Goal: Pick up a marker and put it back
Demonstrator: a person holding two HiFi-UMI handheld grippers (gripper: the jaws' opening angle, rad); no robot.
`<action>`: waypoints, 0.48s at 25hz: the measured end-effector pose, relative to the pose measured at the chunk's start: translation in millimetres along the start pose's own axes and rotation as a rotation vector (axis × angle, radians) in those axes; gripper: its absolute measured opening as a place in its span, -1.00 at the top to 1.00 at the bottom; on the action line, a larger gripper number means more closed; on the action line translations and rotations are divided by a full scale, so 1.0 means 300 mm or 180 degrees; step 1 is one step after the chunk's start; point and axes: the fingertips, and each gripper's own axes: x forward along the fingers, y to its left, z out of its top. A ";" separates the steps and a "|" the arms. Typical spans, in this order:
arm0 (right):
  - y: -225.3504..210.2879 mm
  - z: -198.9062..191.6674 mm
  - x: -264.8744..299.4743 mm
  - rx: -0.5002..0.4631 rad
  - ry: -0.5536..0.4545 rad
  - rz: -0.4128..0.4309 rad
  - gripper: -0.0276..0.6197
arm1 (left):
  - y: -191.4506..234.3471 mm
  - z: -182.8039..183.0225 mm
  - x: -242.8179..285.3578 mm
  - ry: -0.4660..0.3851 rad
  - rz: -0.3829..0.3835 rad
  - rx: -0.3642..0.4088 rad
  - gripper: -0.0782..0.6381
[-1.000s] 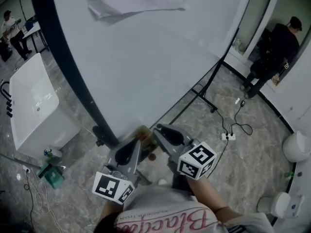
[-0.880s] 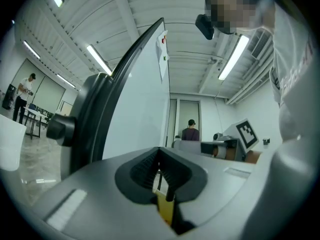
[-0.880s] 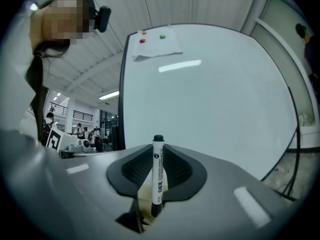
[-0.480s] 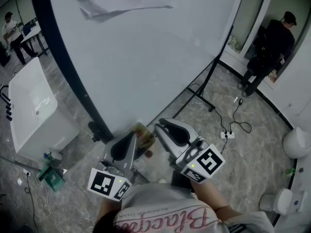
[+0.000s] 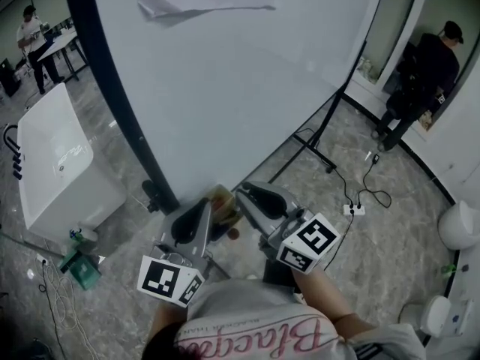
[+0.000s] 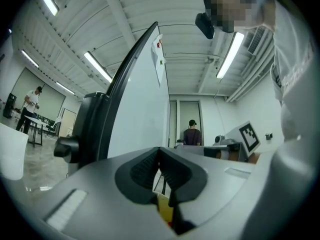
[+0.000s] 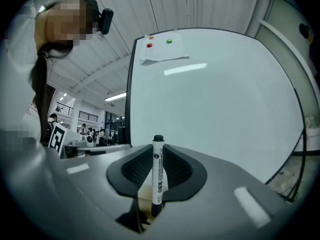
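A white marker (image 7: 157, 176) with a black cap stands upright between the dark pads of my right gripper (image 7: 158, 170), which is shut on it. In the head view that gripper (image 5: 255, 198) sits low in front of the whiteboard (image 5: 225, 88), just right of a yellowish object (image 5: 223, 201) at the board's bottom edge; the marker itself is not visible there. My left gripper (image 5: 201, 214) is beside it on the left. Its jaws meet at the tips in the left gripper view (image 6: 160, 157), with nothing between them.
A sheet of paper (image 7: 162, 54) is held by a red and a green magnet near the board's top. The board's stand leg (image 5: 315, 145) runs right. A white tub (image 5: 56, 163) stands left, a power strip (image 5: 352, 210) lies on the floor, and a person (image 5: 420, 81) stands at the right doorway.
Both grippers and the camera sway slightly near the board's lower edge. Nothing is visibly taken or let go.
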 end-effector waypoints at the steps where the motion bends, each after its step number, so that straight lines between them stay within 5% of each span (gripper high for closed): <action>1: -0.008 -0.028 0.007 0.0050 0.0079 -0.0008 0.73 | -0.002 -0.001 -0.002 0.0008 0.0002 -0.0006 0.78; 12: -0.088 -0.270 0.071 0.0660 0.0811 -0.0159 0.73 | 0.004 -0.016 -0.019 0.0065 0.0048 -0.0057 0.78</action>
